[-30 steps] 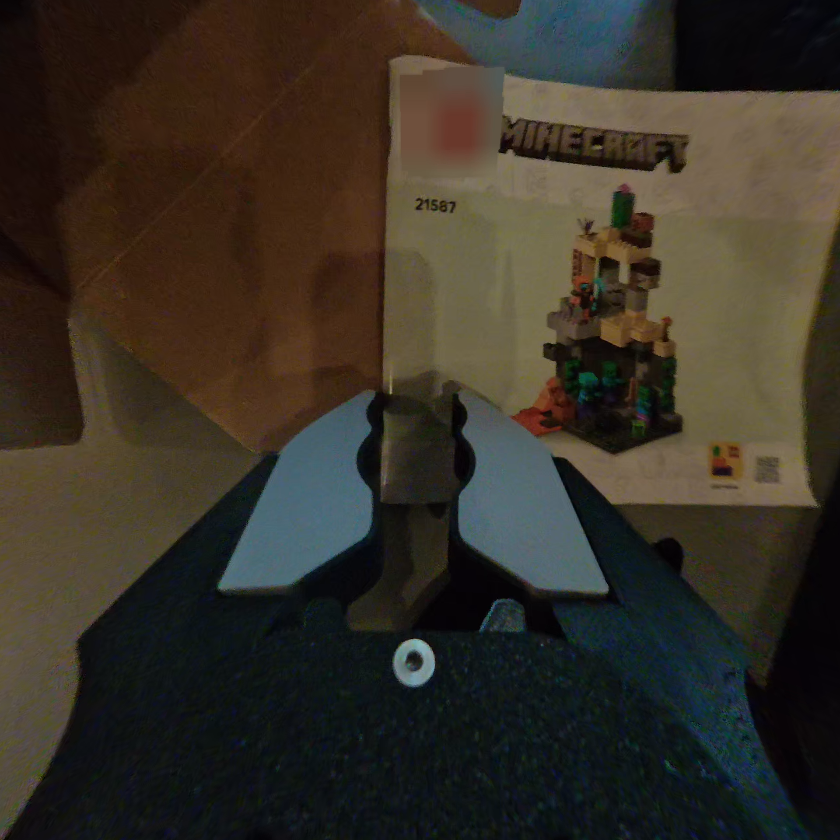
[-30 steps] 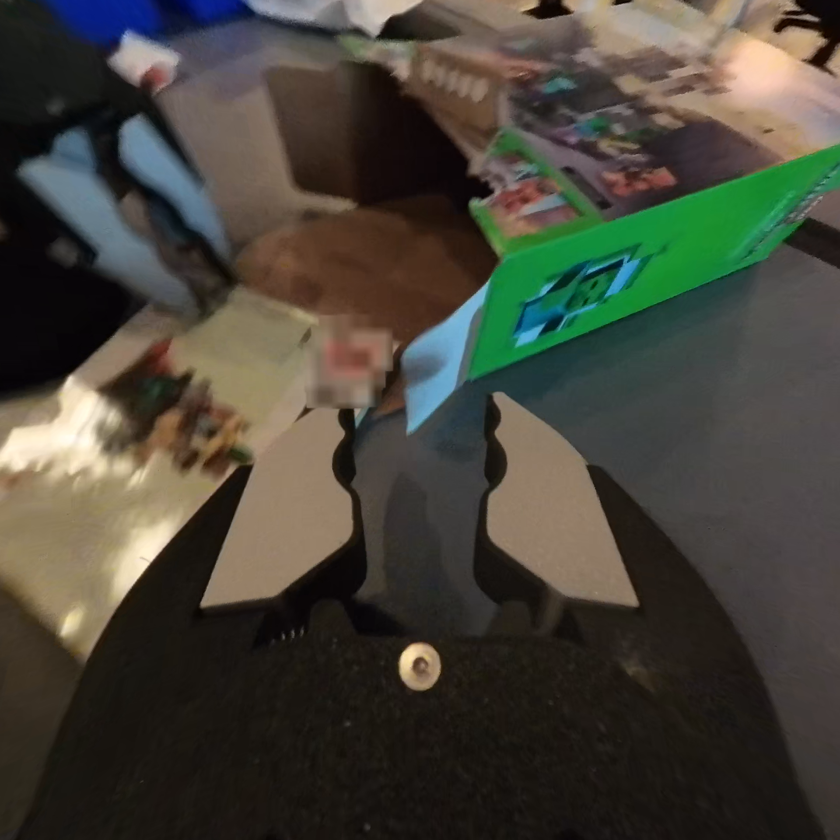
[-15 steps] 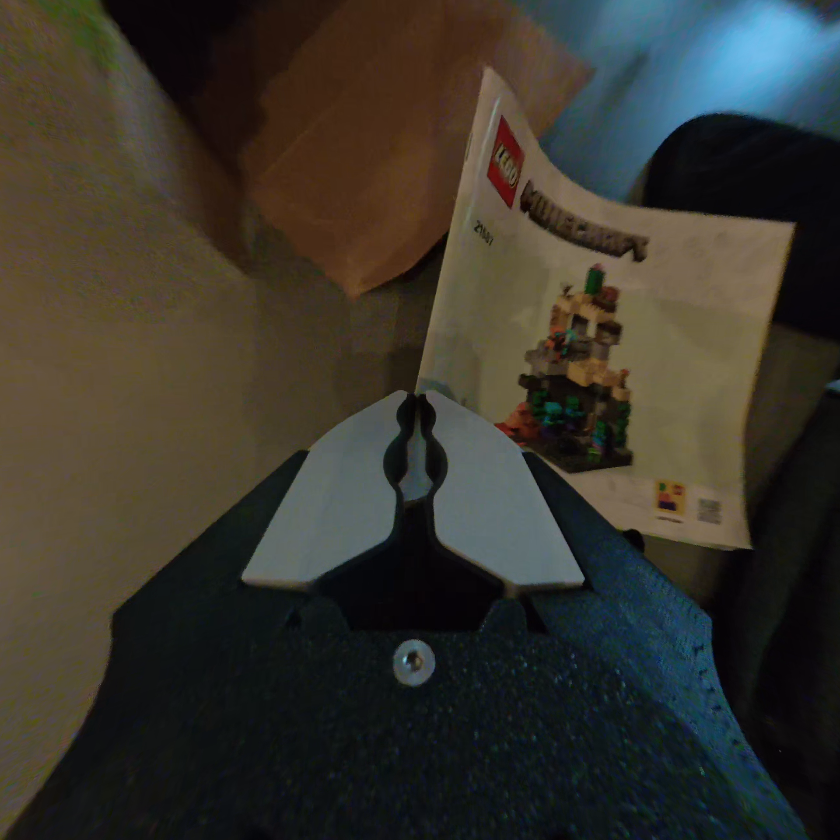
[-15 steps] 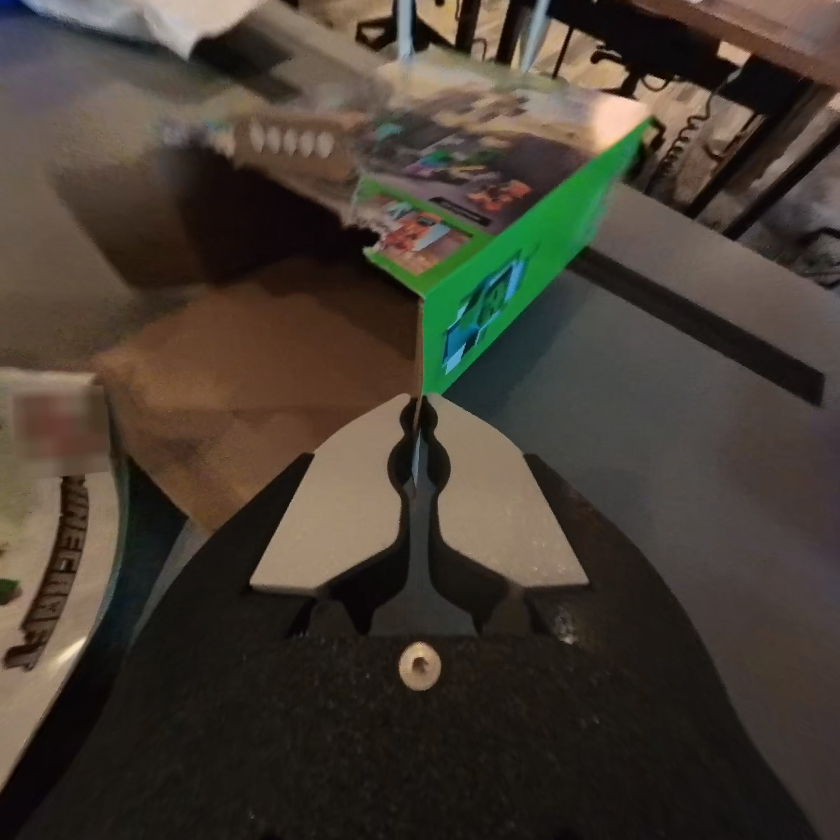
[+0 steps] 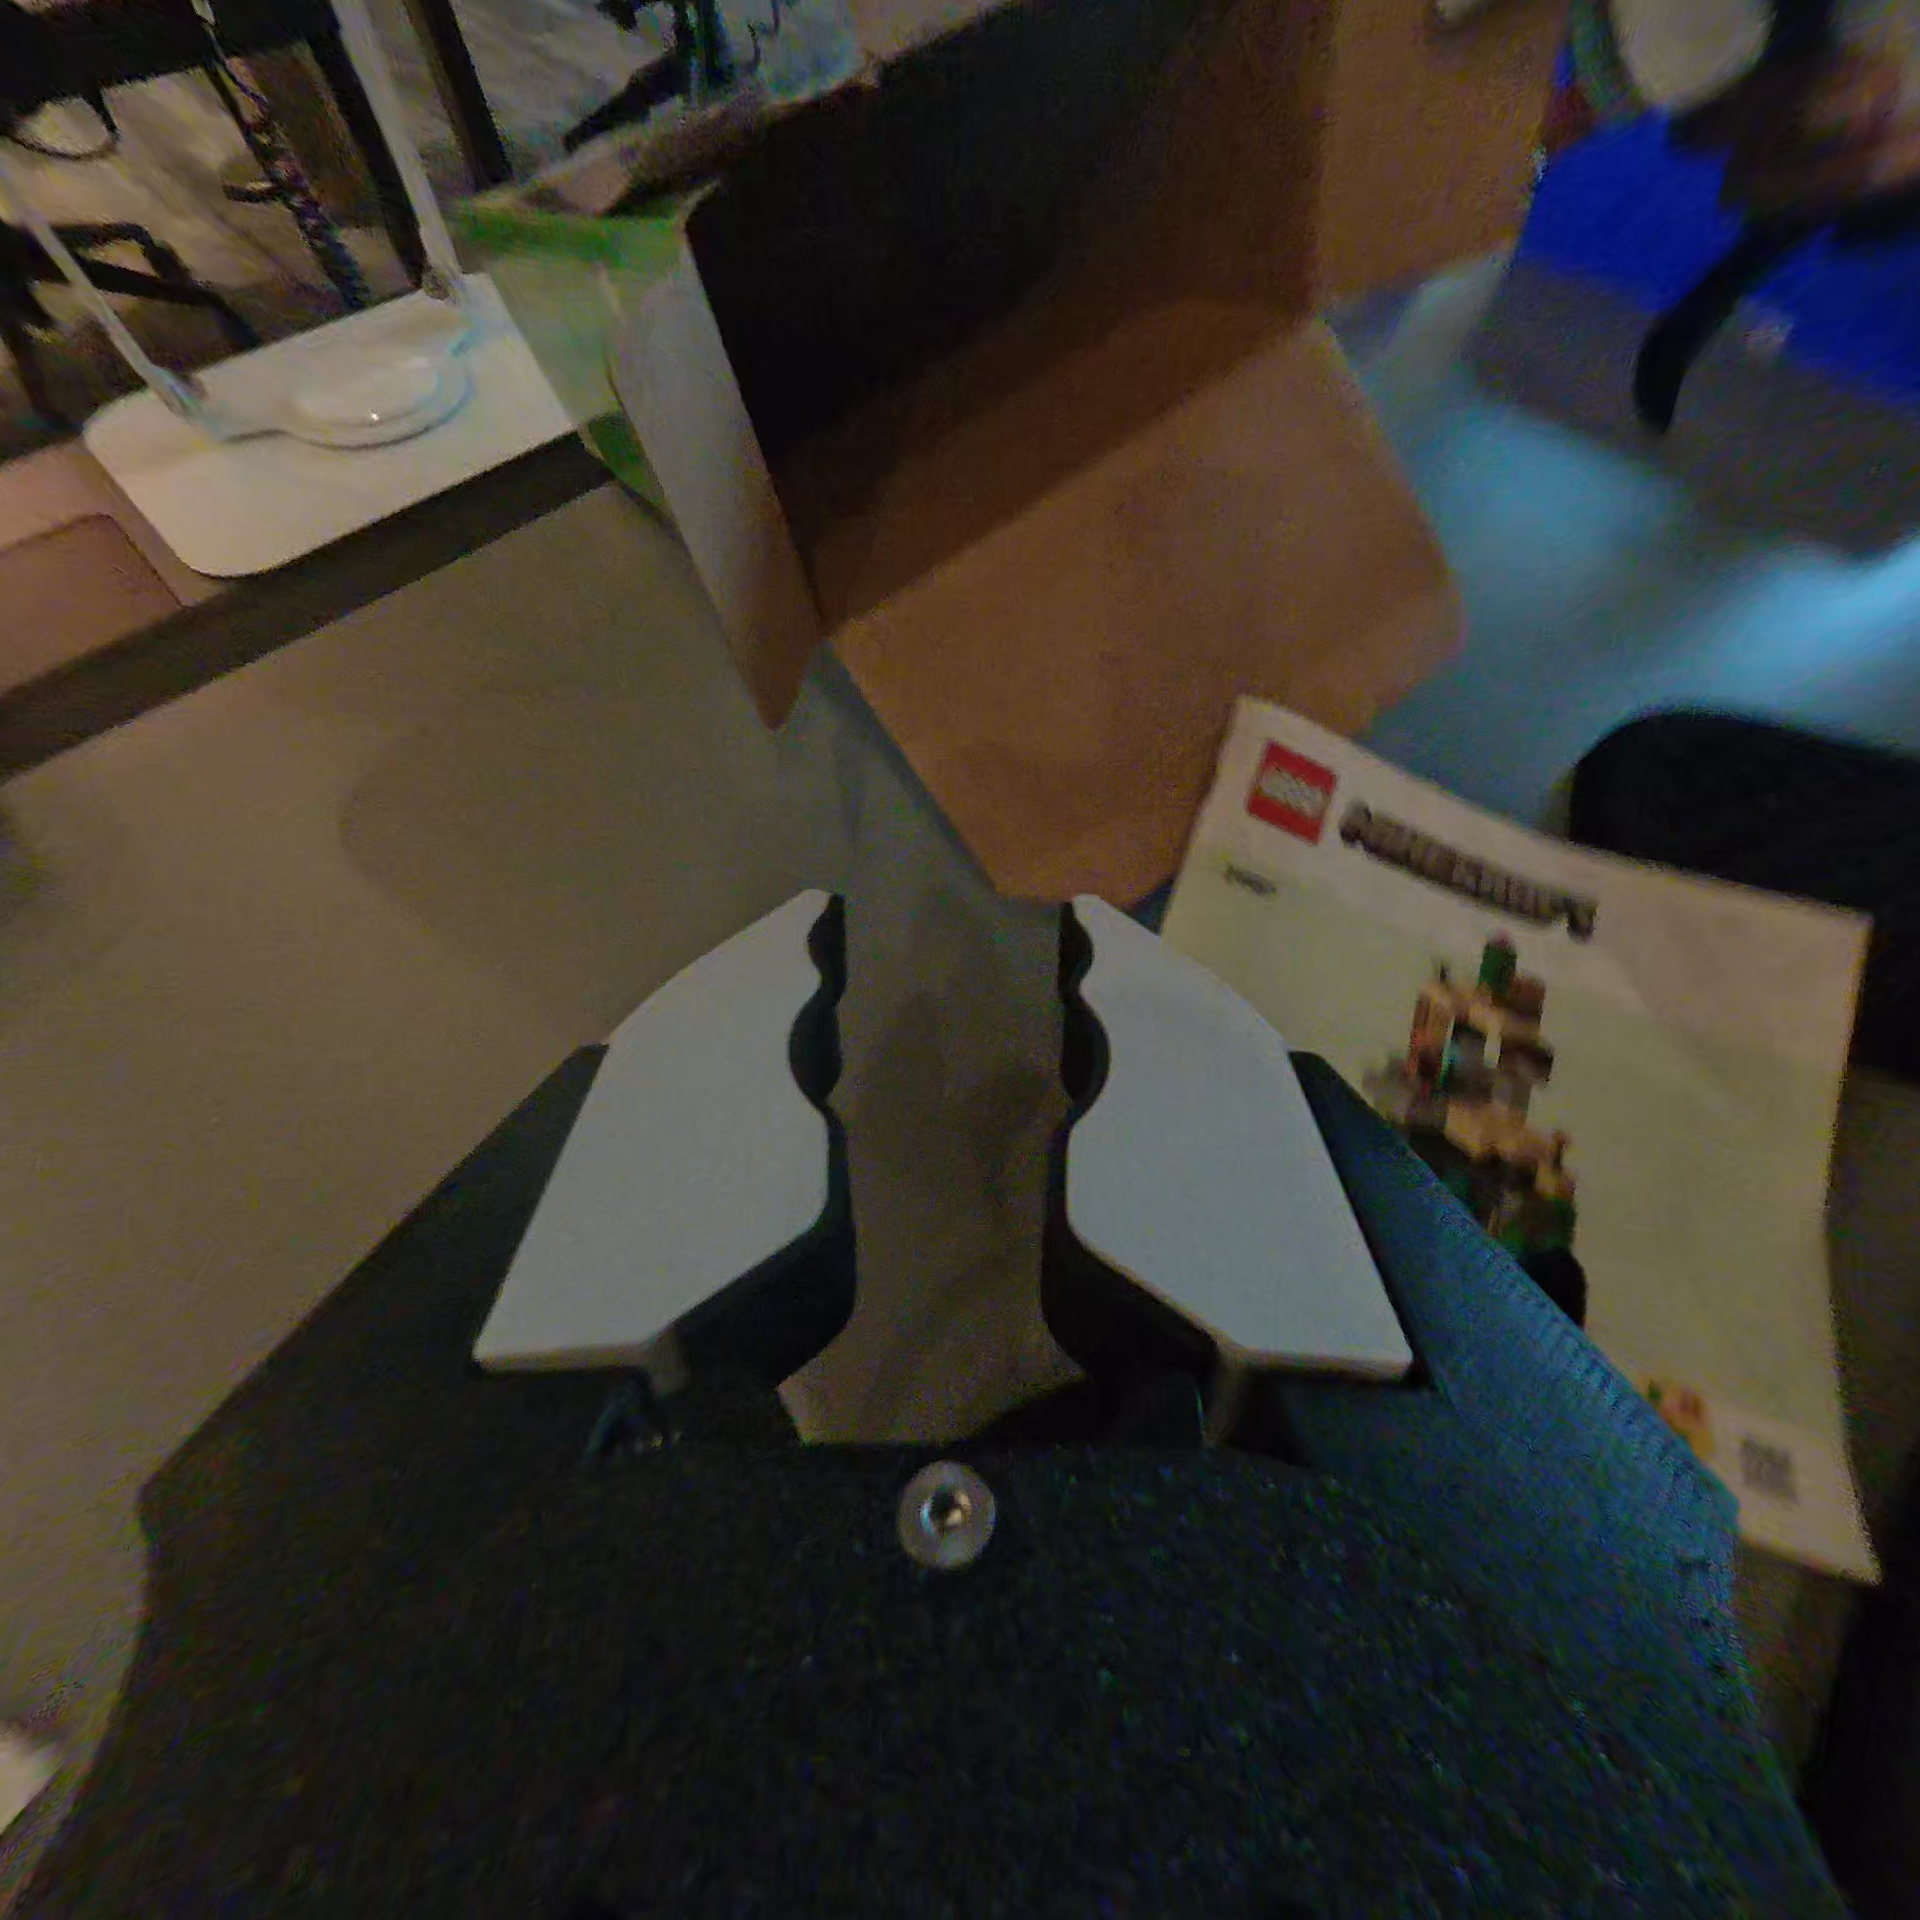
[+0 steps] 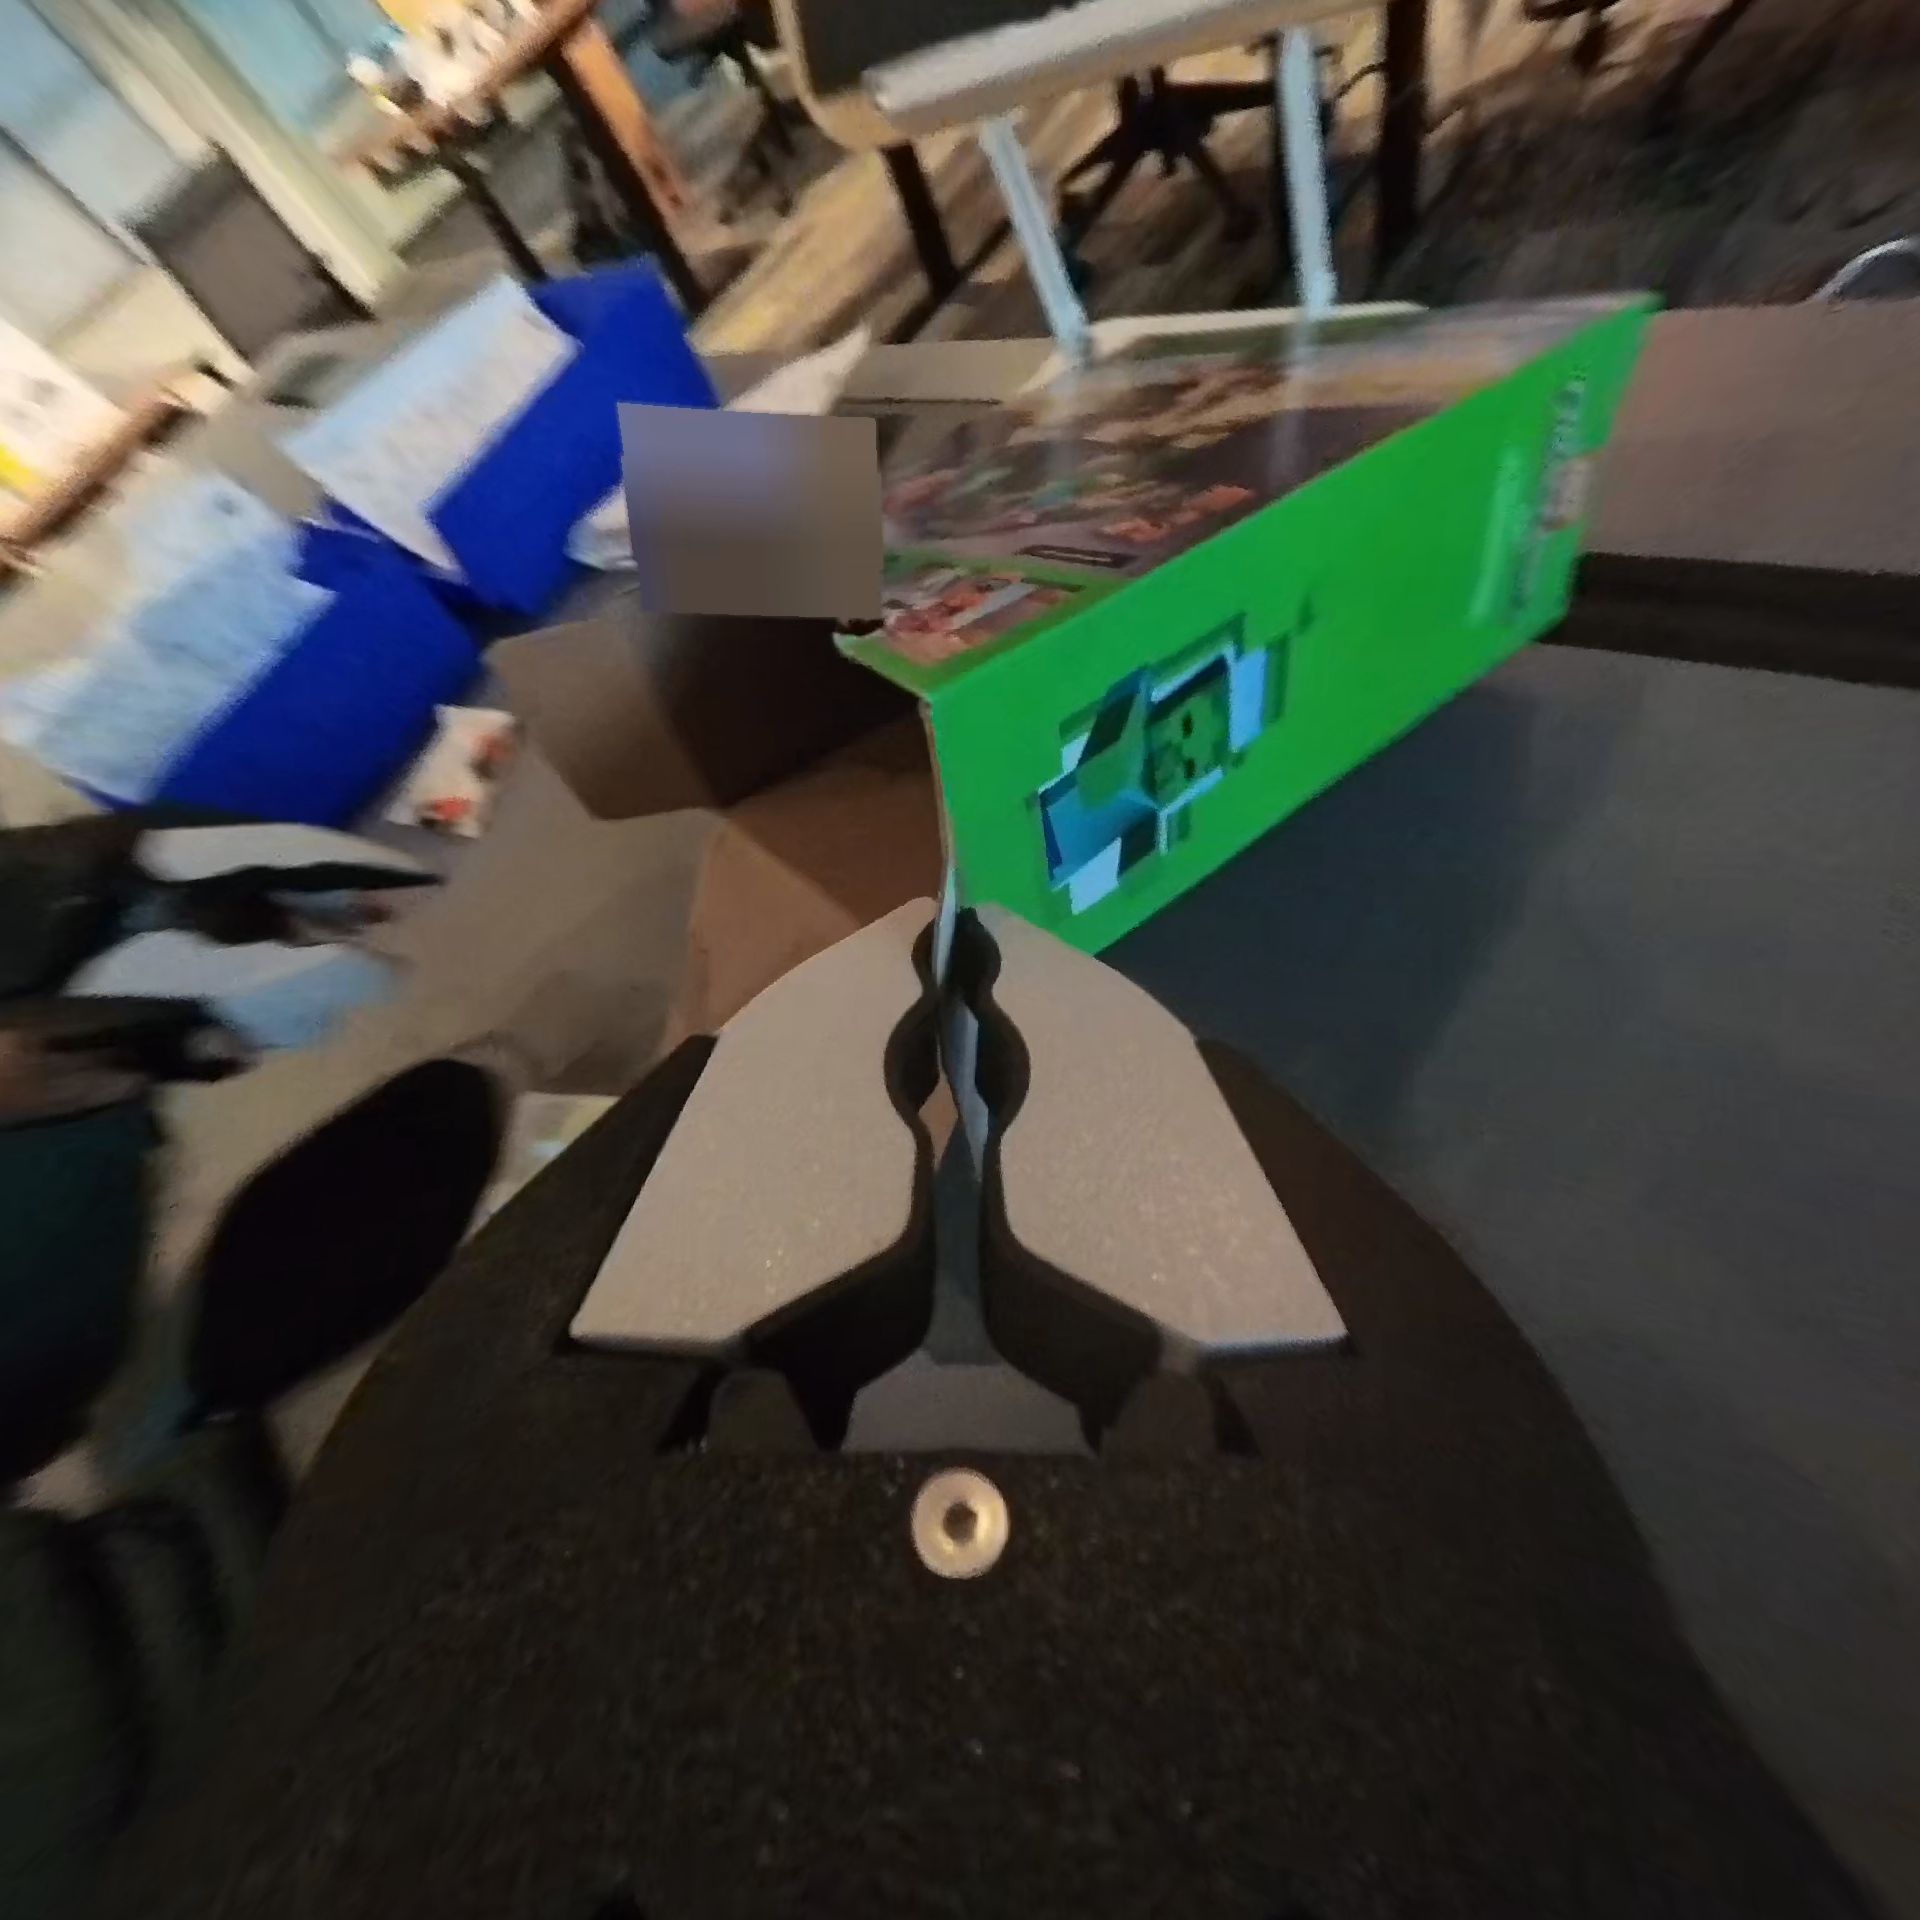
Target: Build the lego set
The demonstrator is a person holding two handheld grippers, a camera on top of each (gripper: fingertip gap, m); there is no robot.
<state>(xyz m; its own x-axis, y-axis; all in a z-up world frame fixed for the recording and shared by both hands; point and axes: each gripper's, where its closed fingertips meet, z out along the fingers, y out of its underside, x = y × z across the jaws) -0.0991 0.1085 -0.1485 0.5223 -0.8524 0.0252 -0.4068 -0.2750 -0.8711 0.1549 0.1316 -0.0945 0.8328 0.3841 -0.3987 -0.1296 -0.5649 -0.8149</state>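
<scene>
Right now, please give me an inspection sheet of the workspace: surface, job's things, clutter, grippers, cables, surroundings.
Surface: grey table, mostly bare.
Job's things: green set box lying with its end open, brown flaps spread out; instruction booklet on the table beside the flaps. No bricks seen.
Clutter: white stand base at the far edge.
Grippers: left gripper open, empty; right gripper shut on a box flap edge.
Cables: dark cables around furniture legs, blurred.
Surroundings: blue bins, tables, a dark shoe.
</scene>
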